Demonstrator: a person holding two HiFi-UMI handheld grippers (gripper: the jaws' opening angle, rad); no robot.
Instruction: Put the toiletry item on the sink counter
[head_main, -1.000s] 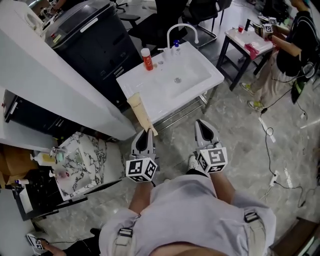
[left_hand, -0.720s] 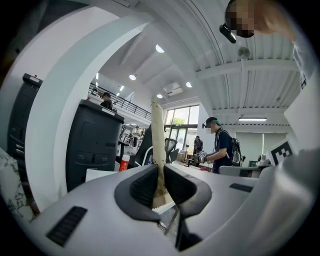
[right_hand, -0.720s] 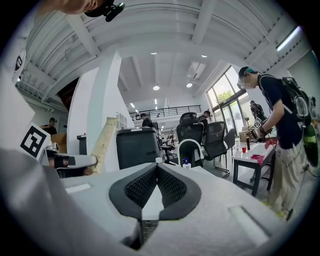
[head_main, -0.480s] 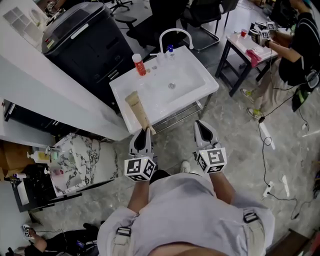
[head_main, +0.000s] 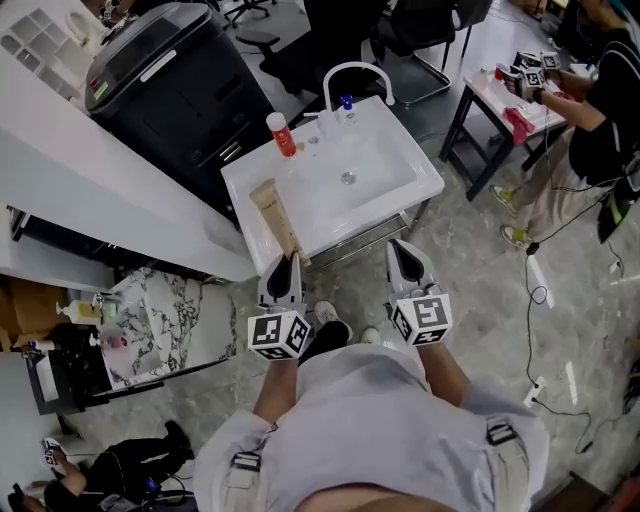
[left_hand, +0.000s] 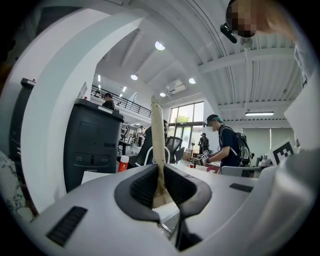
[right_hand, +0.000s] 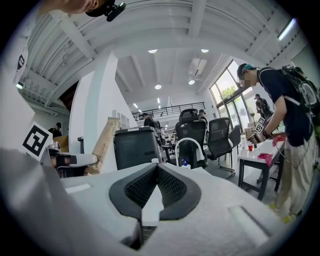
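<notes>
So the left gripper (head_main: 285, 262) has its fingers clamped on the near end of the tan toiletry tube (head_main: 277, 218), which pokes out over the front-left part of the white sink table (head_main: 418, 172), while the right gripper (head_main: 404, 250) just has its fingers pressed together on nothing.

Bright, even light fills the room, from ceiling lamps (left_hand: 159, 46) overhead and daylight through tall windows (left_hand: 187, 114). The white sink (head_main: 400, 180) shines, with hardly a shadow on it. Both gripper views bulge and go dark at their round edges; the tube (left_hand: 157, 135) looks sharp.
</notes>
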